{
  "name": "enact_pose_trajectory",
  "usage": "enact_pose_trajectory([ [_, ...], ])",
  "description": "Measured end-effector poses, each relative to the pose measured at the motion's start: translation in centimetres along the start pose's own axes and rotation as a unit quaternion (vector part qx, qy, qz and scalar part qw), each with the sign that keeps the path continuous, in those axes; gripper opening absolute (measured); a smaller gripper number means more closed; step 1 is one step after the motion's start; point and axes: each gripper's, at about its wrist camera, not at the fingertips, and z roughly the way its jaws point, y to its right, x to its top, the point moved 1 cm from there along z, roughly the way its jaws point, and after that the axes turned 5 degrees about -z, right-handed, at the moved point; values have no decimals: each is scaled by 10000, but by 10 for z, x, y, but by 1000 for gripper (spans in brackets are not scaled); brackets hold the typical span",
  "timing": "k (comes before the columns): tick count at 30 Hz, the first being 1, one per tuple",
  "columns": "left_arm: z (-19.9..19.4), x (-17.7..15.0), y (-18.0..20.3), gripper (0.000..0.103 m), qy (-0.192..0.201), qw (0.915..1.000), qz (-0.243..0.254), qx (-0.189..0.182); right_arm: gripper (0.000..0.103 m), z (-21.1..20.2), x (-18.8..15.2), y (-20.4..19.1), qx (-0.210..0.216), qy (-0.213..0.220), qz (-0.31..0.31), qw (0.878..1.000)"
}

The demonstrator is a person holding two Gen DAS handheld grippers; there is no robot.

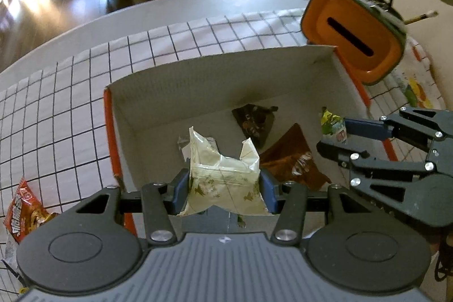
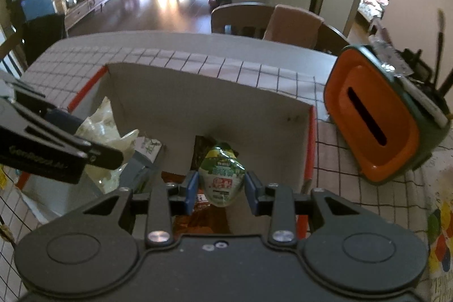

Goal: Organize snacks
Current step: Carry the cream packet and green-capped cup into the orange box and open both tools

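On the checked cloth (image 1: pixel 70 104) we see a big open box (image 1: pixel 215 75) with brown bags (image 1: pixel 294 157) lying inside. Beside it stands an orange holder (image 1: pixel 354 33). Our left gripper (image 1: pixel 225 188) pinches a pale snack bag (image 1: pixel 223 177) over the box. Our right gripper (image 2: pixel 221 190) pinches a small green pouch (image 2: pixel 222 174) over the box too.

Each claw is matte black with angular cut-out linkage arms, silver round screws at the pivots and blue pads on its fingers (image 1: pixel 181 190). Two round discs flank a ribbed grey body. The left claw (image 2: pixel 93 152) carries faint lettering.
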Motion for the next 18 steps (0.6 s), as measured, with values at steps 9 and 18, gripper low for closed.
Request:
enact_pose_trajectory([
  [9, 31, 16, 1, 52, -334, 9992, -106, 179, 34, 30, 8, -3, 94, -376, -251, 9989],
  [18, 44, 20, 2, 54, -407, 9991, -39, 129, 34, 42, 5, -7, 72, -588, -343, 9977],
])
